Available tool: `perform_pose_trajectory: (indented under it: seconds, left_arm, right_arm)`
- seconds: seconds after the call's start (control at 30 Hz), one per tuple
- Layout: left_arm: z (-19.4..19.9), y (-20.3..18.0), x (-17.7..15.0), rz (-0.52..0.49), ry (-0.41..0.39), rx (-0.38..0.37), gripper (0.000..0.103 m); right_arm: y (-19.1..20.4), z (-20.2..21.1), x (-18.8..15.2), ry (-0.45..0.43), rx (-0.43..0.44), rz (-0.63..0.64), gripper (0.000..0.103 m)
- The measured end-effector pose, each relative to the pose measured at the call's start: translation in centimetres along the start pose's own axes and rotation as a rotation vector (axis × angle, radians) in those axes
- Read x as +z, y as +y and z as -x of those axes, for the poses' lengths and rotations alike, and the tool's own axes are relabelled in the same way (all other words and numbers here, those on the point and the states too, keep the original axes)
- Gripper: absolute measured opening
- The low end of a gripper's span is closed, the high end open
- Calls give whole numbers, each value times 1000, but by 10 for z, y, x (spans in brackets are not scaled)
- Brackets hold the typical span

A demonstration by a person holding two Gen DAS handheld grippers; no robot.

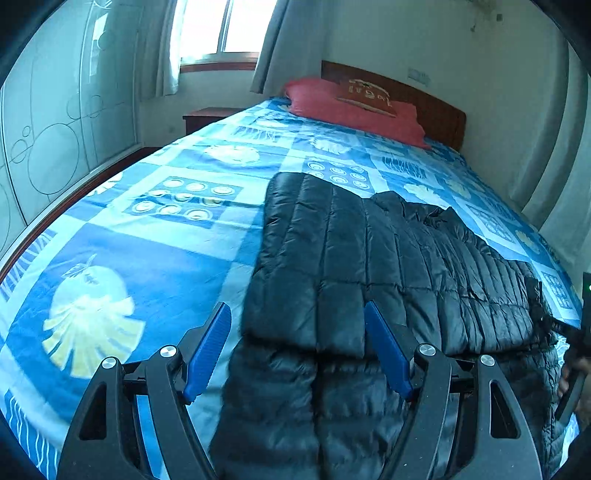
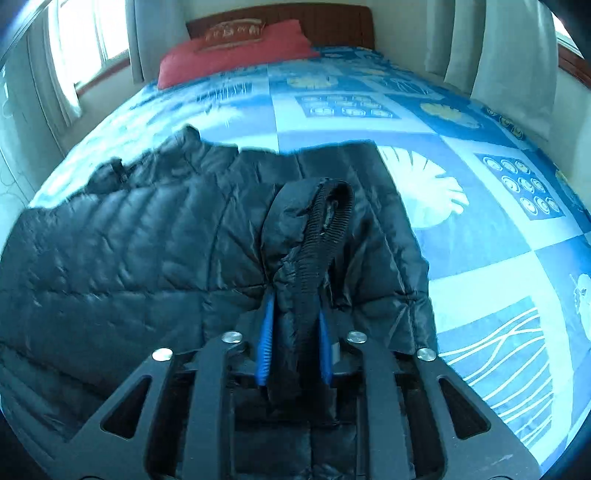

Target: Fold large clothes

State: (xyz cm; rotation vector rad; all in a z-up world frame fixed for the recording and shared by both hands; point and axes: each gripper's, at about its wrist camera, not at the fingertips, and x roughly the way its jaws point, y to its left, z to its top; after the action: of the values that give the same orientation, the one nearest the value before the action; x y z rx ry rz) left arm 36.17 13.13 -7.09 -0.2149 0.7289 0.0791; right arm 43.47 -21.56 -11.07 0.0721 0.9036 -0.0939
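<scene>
Black quilted puffer jacket (image 1: 369,266) spread flat on the near half of a bed, over a blue patchwork bedspread with pale leaf and circle prints (image 1: 155,236), one sleeve folded across the body. Ribbed black knit cuff of that sleeve (image 2: 325,229) lifted off the jacket body and pinched between the blue pads of the right gripper (image 2: 295,314), jaws nearly closed on the bunched fabric, cuff end sticking up beyond the fingertips. Left gripper (image 1: 297,325) above the jacket's near edge, jaws spread wide, blue ribbed pads (image 1: 208,350) on either side of a quilted fold without pressing on it, nothing held. Jacket collar and zipper bunched toward the far side in the left wrist view. Part of a person's hand on a dark grip (image 1: 574,373) at the right edge of that view, just beside the jacket's hem. Beyond the jacket, bare bedspread, then a red pillow (image 1: 351,107) against a dark wooden headboard (image 1: 436,110). Small wooden bedside table (image 1: 207,116) left of the bed below a bright window (image 1: 221,26) with pale curtains (image 1: 269,48); frosted wardrobe doors with circle outlines (image 1: 55,140) along the left wall.
</scene>
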Motion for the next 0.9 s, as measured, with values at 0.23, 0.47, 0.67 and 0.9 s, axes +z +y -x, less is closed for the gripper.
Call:
perform_pose_trajectory:
  seconds: [0.23,0.47,0.67,0.9]
  left_arm:
    - [-38,-2,14,-17,25,52,74]
    - [-80,14,6,21,143,83,76]
    - [-80,12,3,1,161,90,74]
    - [-33,-14,35,-42,-26,69,74]
  right_arm:
    - [21,40,2,-131,39,12,48]
    - [35,-17,-10,-10,84,45,49]
    - [35,-12,-8,-12,92,37,49]
    - [45,3,17,-94,101,14,51]
